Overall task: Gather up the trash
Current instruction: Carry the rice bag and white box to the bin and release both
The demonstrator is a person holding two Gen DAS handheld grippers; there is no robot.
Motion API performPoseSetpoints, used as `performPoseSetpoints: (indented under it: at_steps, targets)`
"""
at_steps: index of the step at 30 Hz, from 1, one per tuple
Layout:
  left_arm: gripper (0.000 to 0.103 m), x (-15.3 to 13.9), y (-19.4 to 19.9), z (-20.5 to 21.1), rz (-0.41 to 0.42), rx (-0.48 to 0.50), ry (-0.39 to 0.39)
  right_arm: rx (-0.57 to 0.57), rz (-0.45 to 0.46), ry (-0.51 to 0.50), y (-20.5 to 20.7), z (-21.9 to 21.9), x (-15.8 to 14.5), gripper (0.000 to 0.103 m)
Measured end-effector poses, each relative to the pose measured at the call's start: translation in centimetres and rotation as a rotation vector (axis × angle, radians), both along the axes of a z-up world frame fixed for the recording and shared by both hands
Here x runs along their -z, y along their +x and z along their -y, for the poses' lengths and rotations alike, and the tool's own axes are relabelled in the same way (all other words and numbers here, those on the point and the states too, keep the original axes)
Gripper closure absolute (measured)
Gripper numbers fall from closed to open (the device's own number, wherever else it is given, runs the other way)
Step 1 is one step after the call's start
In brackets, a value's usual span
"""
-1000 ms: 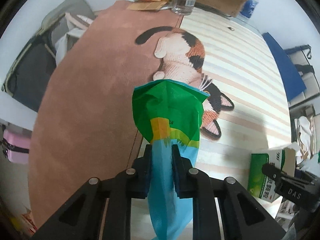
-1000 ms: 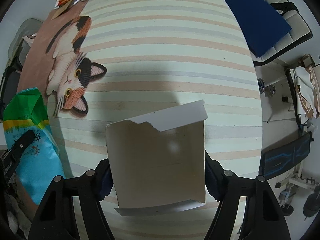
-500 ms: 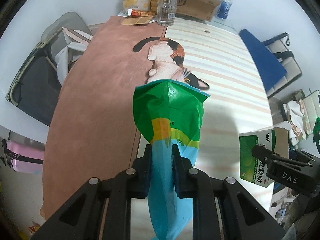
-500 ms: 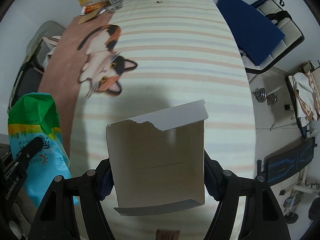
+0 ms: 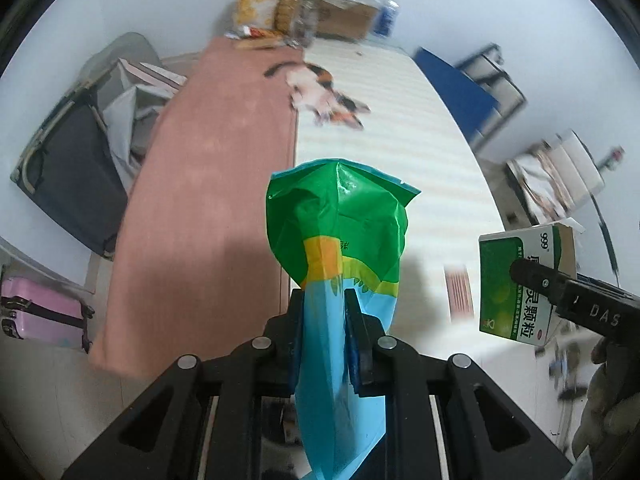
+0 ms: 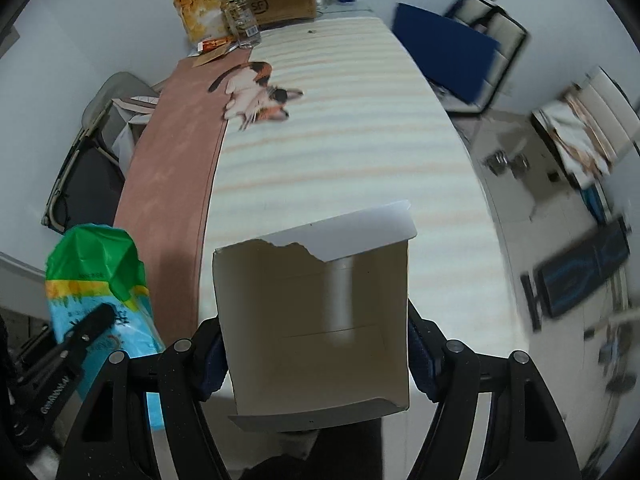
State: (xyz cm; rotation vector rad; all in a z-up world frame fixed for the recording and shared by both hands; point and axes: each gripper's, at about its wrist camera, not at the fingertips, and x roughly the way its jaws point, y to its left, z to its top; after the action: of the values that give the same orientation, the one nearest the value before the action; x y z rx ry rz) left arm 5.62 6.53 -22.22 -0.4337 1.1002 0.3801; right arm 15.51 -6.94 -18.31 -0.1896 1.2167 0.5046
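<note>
My left gripper (image 5: 325, 300) is shut on a crumpled green, yellow and blue plastic bag (image 5: 340, 232), held up above the table's near end. The bag also shows at the left of the right wrist view (image 6: 96, 276). My right gripper (image 6: 314, 340) is shut on an open, torn cardboard box (image 6: 316, 320), its empty inside facing the camera. In the left wrist view the same box (image 5: 520, 280) shows its green printed side at the right, with the right gripper's finger (image 5: 536, 276) across it.
A long table with a brown runner (image 5: 208, 184) and a striped cloth with a cat print (image 6: 260, 92). At its far end stand snack bags, a bottle (image 6: 240, 20) and a cardboard carton (image 6: 284, 0). Chairs and a dark bag (image 5: 68, 172) flank it.
Both grippers have pulled back and risen from the table, still holding the bag and the box. More of the table and room is in view.
</note>
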Motion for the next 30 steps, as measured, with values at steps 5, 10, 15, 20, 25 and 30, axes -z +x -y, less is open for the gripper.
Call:
performPoseSetpoints:
  at_steps: [5, 10, 15, 20, 25, 30]
  targets:
    - [0.088, 1.6, -6.7, 2.6, -0.044, 0.059, -0.071, 0.075, -0.081, -0.007, -10.1, 4.8, 1.5, 0.029]
    - [0.088, 5.9, -10.8, 4.1, -0.142, 0.071, -0.141, 0.126, -0.195, -0.042, -17.1, 8.4, 6.0, 0.028]
    - [0.087, 14.6, -12.5, 3.8, -0.254, 0.012, -0.224, 0.162, -0.314, -0.059, -20.6, 10.7, 15.1, 0.028]
    - [0.086, 26.8, -12.7, 2.7, -0.325, -0.057, -0.303, 0.187, -0.409, -0.022, -21.6, 11.4, 27.9, 0.028]
    - [0.082, 39.5, -12.5, 1.8, -0.362, -0.091, -0.346, 0.219, -0.521, 0.026, -21.8, 11.6, 42.4, 0.028]
    - [0.071, 49.5, -12.7, 1.5, -0.413, -0.086, -0.354, 0.199, -0.569, 0.03, -22.2, 10.5, 53.0, 0.027]
